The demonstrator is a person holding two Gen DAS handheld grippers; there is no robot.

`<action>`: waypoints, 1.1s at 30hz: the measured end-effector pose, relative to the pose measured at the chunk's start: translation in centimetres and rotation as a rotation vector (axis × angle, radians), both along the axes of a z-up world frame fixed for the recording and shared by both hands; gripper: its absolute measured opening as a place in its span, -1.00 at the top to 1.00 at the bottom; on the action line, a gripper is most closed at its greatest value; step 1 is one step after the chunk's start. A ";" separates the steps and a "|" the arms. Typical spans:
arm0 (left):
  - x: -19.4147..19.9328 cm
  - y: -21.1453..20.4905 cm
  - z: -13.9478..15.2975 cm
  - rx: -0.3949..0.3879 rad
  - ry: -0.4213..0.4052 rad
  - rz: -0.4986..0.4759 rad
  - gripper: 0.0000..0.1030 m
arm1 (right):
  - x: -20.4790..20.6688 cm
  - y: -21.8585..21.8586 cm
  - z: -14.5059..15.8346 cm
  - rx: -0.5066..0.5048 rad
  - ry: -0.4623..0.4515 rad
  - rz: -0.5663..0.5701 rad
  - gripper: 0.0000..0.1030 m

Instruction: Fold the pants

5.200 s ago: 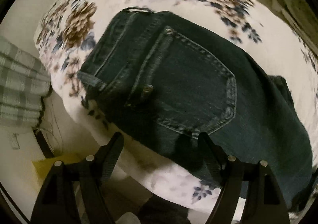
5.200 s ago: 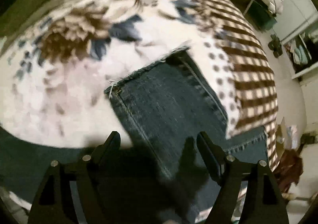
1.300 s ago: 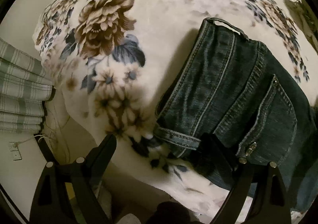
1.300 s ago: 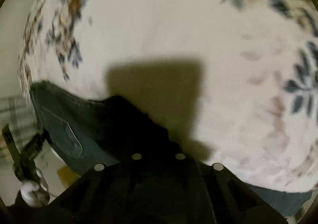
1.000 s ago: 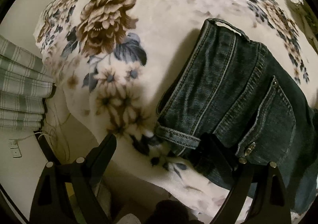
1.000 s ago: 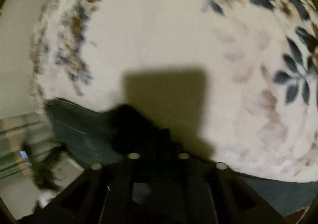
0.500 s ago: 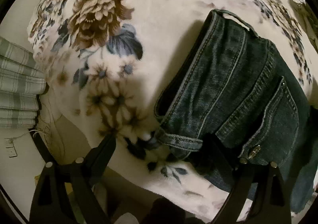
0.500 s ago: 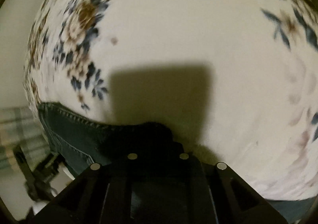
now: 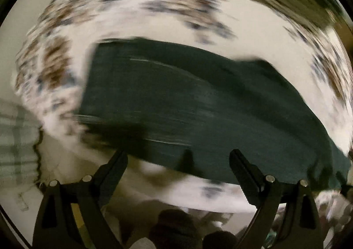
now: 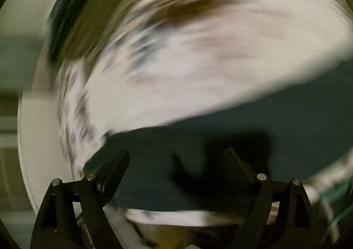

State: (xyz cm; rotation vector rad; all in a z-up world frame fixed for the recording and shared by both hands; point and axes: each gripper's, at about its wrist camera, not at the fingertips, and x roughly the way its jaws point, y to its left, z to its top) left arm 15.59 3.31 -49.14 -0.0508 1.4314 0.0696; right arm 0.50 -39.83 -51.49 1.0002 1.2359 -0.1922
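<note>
no text, label or number is readable in either blurred view.

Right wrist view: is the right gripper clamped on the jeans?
No. The right gripper has its jaws spread wide, just opened, with the dark jeans lying flat on the floral blanket beneath them.

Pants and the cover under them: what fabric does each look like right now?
Pants: dark blue-green, matte, heavy-looking cloth with faint pale streaks like stitching; probably denim, though blur hides the weave.
Bed cover: cream, with brown and dark blue flower prints, and a soft, matte look; possibly fleece or plush, but it is too smeared to confirm.
</note>
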 end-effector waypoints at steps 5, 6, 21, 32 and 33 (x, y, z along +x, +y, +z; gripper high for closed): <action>0.5 -10.4 -3.3 -0.039 0.054 -0.106 -0.83 | -14.0 -12.2 -2.7 -0.027 0.054 -0.392 -0.71; 0.6 -12.2 -3.9 -0.030 0.058 -0.123 -0.83 | -16.5 -14.9 -3.0 -0.034 0.049 -0.468 -0.71; -0.3 -20.3 -8.8 0.138 0.112 -0.245 -0.90 | -18.6 -32.6 -4.7 -0.152 0.082 -0.546 0.90; -0.8 -20.6 -8.1 0.120 0.137 -0.232 -0.90 | -20.7 -32.0 -3.7 -0.129 0.092 -0.537 0.88; -1.0 -20.3 -8.0 0.107 0.135 -0.223 -0.91 | -21.4 -32.3 -4.6 -0.070 0.093 -0.556 0.81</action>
